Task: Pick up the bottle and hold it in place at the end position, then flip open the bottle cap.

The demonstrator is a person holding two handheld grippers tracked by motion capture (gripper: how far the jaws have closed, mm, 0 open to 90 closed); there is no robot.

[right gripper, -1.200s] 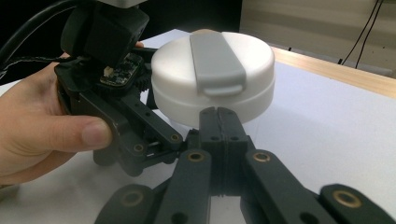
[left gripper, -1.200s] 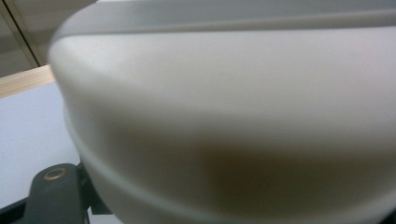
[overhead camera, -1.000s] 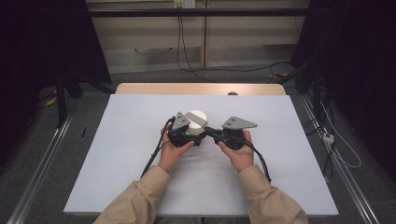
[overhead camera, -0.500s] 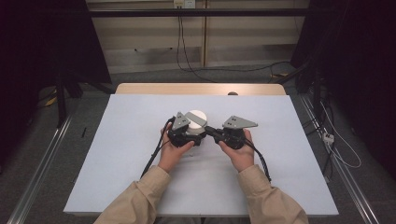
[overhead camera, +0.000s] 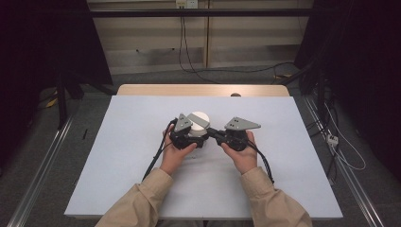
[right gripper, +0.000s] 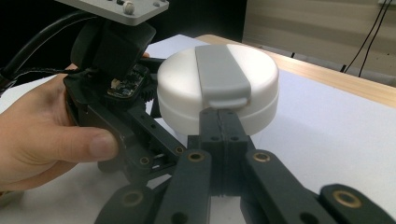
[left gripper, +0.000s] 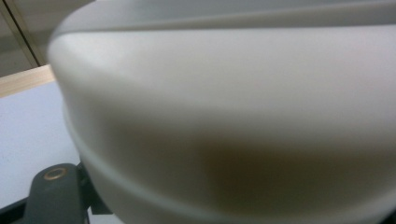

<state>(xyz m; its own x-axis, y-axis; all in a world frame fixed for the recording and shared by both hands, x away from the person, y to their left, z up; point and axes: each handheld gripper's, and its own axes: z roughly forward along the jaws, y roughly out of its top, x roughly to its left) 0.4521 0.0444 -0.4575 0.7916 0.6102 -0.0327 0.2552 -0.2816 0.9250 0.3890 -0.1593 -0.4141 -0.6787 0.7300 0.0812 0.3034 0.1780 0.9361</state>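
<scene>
A round white container [overhead camera: 200,118] with a grey flap [right gripper: 219,70] across its lid stands at the middle of the table. My left gripper [overhead camera: 195,136] is shut on the container's body, which looms close in the left gripper view [left gripper: 233,116], with one finger [left gripper: 53,191] at the lower left. My right gripper [right gripper: 219,122] comes in from the right with its jaws shut together. Its tips touch the container's side just under the flap's tab. In the high view the right gripper [overhead camera: 211,133] sits level with the left one, and each is held in a hand.
The white sheet [overhead camera: 293,179] covers the table, whose wooden far edge [overhead camera: 203,90] shows behind it. Black cables [overhead camera: 156,158] trail from the grippers toward the person. Metal rails [overhead camera: 42,170] run along the floor on both sides, with cords [overhead camera: 345,151] at the right.
</scene>
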